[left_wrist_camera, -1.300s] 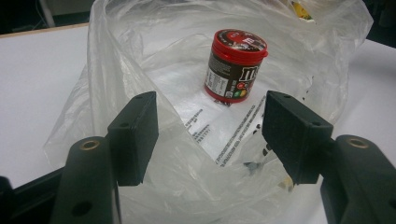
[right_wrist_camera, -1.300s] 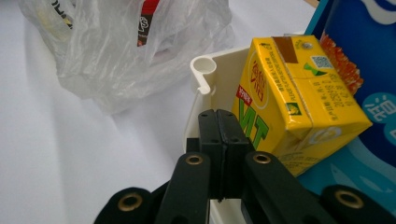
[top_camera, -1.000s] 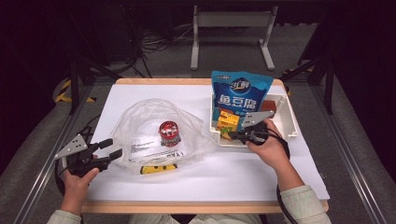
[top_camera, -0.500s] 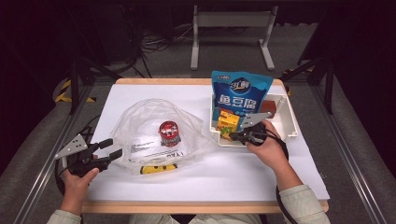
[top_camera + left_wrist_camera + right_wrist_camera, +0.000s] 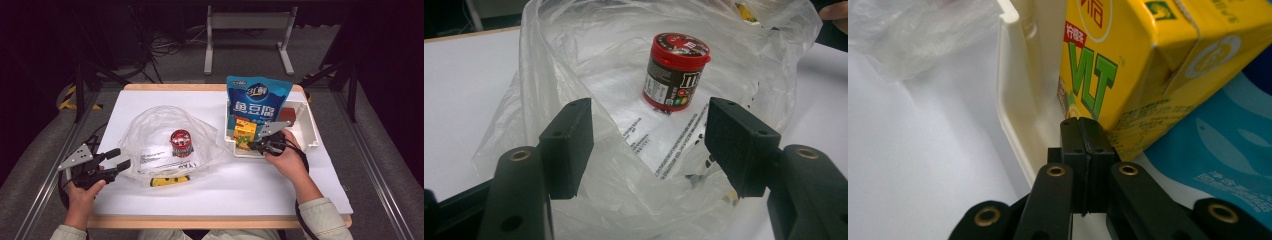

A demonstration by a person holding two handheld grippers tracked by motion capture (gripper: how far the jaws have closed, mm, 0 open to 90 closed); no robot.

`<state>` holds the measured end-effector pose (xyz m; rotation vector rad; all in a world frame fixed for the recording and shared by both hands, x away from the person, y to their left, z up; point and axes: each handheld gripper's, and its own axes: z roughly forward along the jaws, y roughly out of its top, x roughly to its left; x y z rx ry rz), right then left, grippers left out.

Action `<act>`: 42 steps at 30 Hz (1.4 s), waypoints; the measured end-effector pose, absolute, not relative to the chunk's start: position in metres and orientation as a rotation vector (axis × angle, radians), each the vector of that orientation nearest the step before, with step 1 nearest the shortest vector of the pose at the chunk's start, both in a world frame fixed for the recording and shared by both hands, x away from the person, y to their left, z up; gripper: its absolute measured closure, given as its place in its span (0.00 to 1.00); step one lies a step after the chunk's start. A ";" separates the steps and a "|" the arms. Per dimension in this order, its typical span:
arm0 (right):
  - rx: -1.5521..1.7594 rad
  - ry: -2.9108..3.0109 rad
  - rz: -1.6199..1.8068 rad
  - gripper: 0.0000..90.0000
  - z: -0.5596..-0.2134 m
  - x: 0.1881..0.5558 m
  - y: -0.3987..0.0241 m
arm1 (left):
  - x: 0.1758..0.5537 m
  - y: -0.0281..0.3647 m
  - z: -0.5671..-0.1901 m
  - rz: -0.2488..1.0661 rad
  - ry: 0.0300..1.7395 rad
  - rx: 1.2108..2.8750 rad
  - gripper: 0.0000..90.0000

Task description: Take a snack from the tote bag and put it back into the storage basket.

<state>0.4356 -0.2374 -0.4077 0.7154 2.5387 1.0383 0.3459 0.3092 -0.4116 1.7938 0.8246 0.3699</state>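
The right gripper (image 5: 1082, 131), jaws clenched empty, noses the carton (image 5: 1128, 65) just ahead in the tray (image 5: 1013, 100). Light, stiff, crushable; take its flat sides. The left gripper (image 5: 649, 145) jaws gape around limp bag (image 5: 574, 60).

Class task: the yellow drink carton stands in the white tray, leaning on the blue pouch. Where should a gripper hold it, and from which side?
Probably grip the yellow carton across its two flat broad faces near the top, coming from above: the tray wall and blue pouch crowd its lower sides.
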 end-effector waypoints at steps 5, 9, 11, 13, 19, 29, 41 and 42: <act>0.732 2.534 1.013 1.00 -0.411 0.437 -0.240 | 0.346 0.309 -0.411 0.372 0.823 1.792 0.41; 0.744 2.530 1.017 1.00 -0.412 0.438 -0.242 | 0.346 0.309 -0.412 0.370 0.822 1.794 0.41; 0.748 2.530 1.018 1.00 -0.412 0.438 -0.243 | 0.346 0.309 -0.412 0.369 0.824 1.792 0.41; 0.752 2.530 1.017 1.00 -0.413 0.438 -0.243 | 0.346 0.309 -0.412 0.370 0.822 1.793 0.41; 0.759 2.529 1.019 1.00 -0.413 0.439 -0.244 | 0.346 0.309 -0.412 0.368 0.823 1.793 0.41; 0.770 2.529 1.013 1.00 -0.414 0.439 -0.245 | 0.346 0.309 -0.412 0.365 0.824 1.791 0.41; 0.743 2.573 1.025 0.94 -0.406 0.432 -0.243 | 0.348 0.309 -0.412 0.364 0.822 1.788 0.41; 0.740 2.569 1.035 0.93 -0.403 0.431 -0.243 | 0.348 0.309 -0.412 0.362 0.822 1.788 0.41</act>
